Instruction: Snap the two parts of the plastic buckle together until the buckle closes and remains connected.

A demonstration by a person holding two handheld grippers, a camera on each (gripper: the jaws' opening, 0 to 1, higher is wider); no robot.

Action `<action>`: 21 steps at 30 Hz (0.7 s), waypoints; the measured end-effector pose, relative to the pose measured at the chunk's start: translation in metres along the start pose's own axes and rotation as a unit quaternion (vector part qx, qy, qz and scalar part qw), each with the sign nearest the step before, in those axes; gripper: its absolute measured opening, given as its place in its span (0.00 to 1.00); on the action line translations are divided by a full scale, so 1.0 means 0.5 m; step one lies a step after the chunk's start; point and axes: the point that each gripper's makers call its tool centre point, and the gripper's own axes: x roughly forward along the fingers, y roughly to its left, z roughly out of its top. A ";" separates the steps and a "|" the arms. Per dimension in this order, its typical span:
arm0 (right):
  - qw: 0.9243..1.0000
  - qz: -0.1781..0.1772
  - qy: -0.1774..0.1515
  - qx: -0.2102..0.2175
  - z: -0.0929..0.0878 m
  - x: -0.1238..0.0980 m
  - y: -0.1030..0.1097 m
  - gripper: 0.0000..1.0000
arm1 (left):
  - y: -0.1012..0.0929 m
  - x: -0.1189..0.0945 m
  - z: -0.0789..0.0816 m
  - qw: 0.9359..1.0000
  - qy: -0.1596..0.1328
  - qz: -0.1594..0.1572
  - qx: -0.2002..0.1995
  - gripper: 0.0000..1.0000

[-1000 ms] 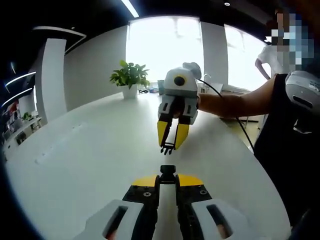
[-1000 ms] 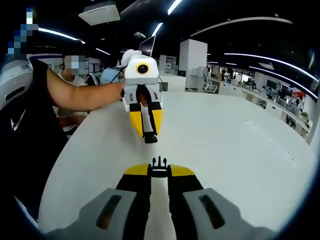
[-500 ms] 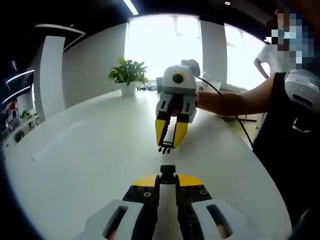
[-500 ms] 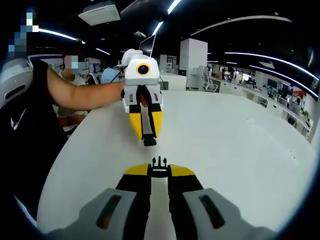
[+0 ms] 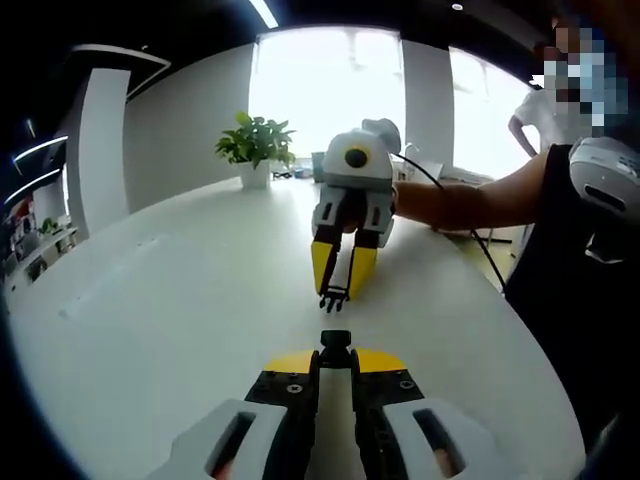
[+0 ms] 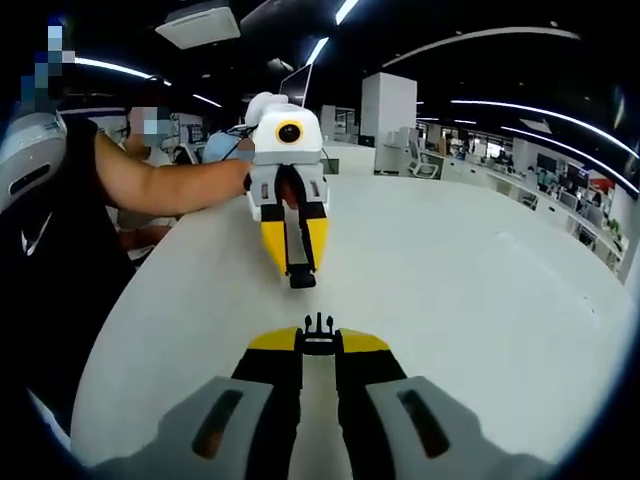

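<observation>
Clearly the buckle is not yet joined: its two halves face each other tip to tip above the white table [image 5: 150, 300], near one another but apart. In the left gripper view, the left gripper [image 5: 335, 352] is at 6 o'clock, its yellow-tipped jaws clamped on the socket half [image 5: 335, 343], a small black block with a squared end. Toward 12 o'clock from it, the right gripper [image 5: 334, 292] points back, pinching the pronged half [image 5: 333, 297], whose thin black tines stick out past the yellow tips. The right gripper view gives the mirror picture, with the prongs at 6 o'clock and the socket end toward 12 o'clock. Both halves look like hard, matte black moulded plastic; the gripper bodies are glossy white shells with grey lower housings. The table is smooth, pale and faintly reflective, with a rounded edge. A leafy potted plant [image 5: 256, 148] stands at about 11 o'clock near the bright window. What remains, as I judge it, is closing the gap in line and pressing until the prongs latch.
</observation>
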 end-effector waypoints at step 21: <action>1.000 0.005 0.000 0.003 -0.006 0.006 0.005 0.11 | -0.001 0.004 -0.008 1.000 0.007 -0.004 -0.003 0.10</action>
